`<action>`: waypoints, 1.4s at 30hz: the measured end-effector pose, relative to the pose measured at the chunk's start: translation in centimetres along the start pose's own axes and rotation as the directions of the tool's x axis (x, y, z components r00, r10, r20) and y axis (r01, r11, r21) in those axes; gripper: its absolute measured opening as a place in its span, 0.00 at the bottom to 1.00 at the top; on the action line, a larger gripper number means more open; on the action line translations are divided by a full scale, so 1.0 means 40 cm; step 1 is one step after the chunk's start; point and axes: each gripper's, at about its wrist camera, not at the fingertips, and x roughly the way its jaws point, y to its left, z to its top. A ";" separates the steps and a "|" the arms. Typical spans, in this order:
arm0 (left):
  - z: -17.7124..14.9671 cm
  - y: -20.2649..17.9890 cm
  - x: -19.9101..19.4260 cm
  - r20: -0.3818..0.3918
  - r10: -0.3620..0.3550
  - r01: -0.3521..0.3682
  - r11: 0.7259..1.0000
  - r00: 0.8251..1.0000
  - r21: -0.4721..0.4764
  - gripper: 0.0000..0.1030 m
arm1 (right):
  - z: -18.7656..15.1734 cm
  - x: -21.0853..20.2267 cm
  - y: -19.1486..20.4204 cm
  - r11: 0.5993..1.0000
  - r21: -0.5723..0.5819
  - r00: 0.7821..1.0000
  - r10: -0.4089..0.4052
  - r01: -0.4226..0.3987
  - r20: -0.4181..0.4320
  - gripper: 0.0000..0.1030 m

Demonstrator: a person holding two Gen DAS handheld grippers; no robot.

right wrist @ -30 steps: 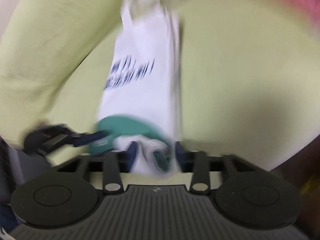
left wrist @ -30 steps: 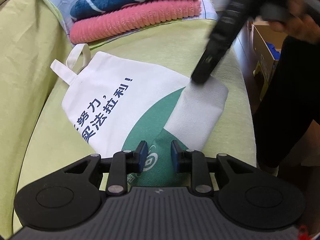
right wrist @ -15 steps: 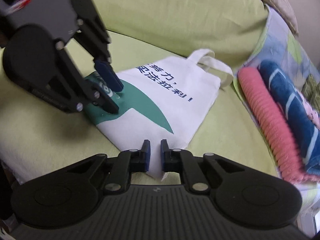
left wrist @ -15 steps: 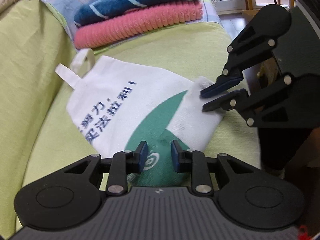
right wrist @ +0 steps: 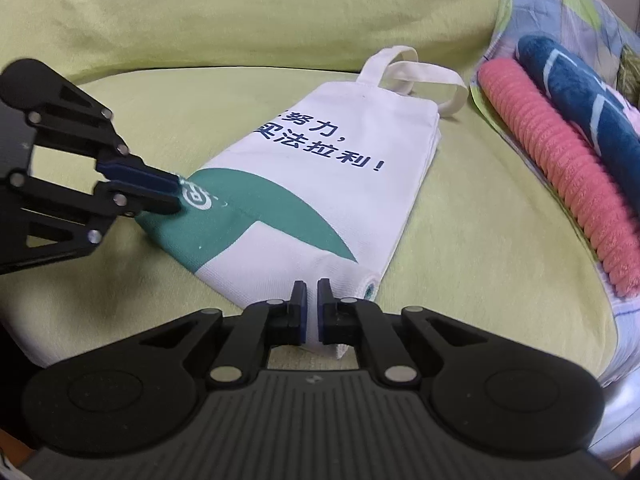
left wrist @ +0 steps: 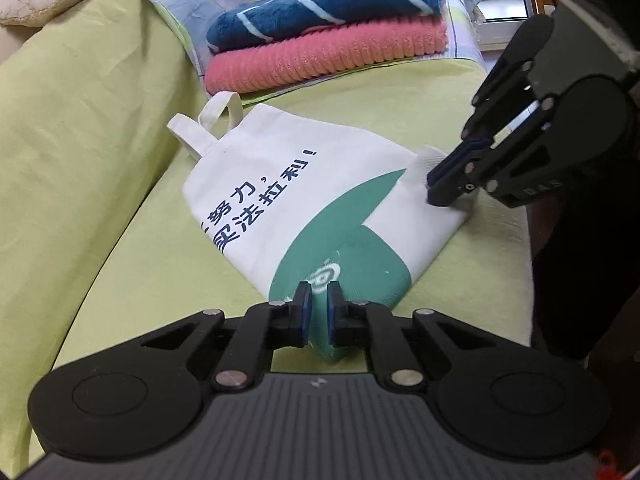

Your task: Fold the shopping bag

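A white shopping bag (left wrist: 280,184) with a green shape and blue characters lies flat on the yellow-green sofa seat (left wrist: 152,264), its two handles (left wrist: 216,116) pointing at the backrest. My left gripper (left wrist: 318,308) is shut on the bag's green bottom corner, and the right wrist view shows this left gripper (right wrist: 176,188) from the side. My right gripper (right wrist: 312,308) is shut on the white bottom corner of the bag (right wrist: 328,184). In the left wrist view this right gripper (left wrist: 438,184) holds that corner slightly raised.
Folded pink and blue towels (left wrist: 328,52) are stacked on a patterned cloth behind the bag's handles; the towels (right wrist: 560,168) lie to the right in the right wrist view. The sofa backrest (left wrist: 80,100) rises along the far side. A person's dark clothing (left wrist: 592,260) stands off the seat's end.
The left gripper's fingers closed on the green corner. The right gripper swung down from above the bag to the white corner and shut on it.
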 end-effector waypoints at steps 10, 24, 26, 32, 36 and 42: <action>0.007 0.037 0.018 -0.013 -0.031 0.028 0.988 0.999 -0.154 0.06 | 0.007 0.012 -0.011 0.998 0.061 1.000 0.028 -0.027 -0.011 0.00; 0.040 0.039 -0.040 -0.133 -0.029 0.002 0.981 0.991 -0.195 0.19 | 0.002 0.011 -0.026 0.992 0.114 0.999 0.051 -0.050 0.000 0.00; 0.039 0.039 -0.048 -0.140 -0.026 -0.001 0.982 0.990 -0.190 0.19 | 0.003 0.011 -0.028 0.992 0.115 0.999 0.053 -0.052 -0.001 0.00; 0.012 -0.012 -0.087 -0.096 -0.002 0.001 1.000 0.995 -0.008 0.37 | 0.002 0.008 -0.023 0.994 0.103 0.999 0.045 -0.045 0.000 0.00; -0.060 -0.126 -0.111 -0.023 0.121 -0.102 0.916 0.992 0.388 0.40 | -0.001 0.006 -0.020 0.995 0.095 0.999 0.041 -0.041 0.008 0.00; -0.135 -0.193 -0.077 0.064 0.228 -0.210 0.701 0.971 0.681 0.42 | -0.008 0.004 -0.010 0.997 0.078 0.999 0.027 -0.028 0.021 0.00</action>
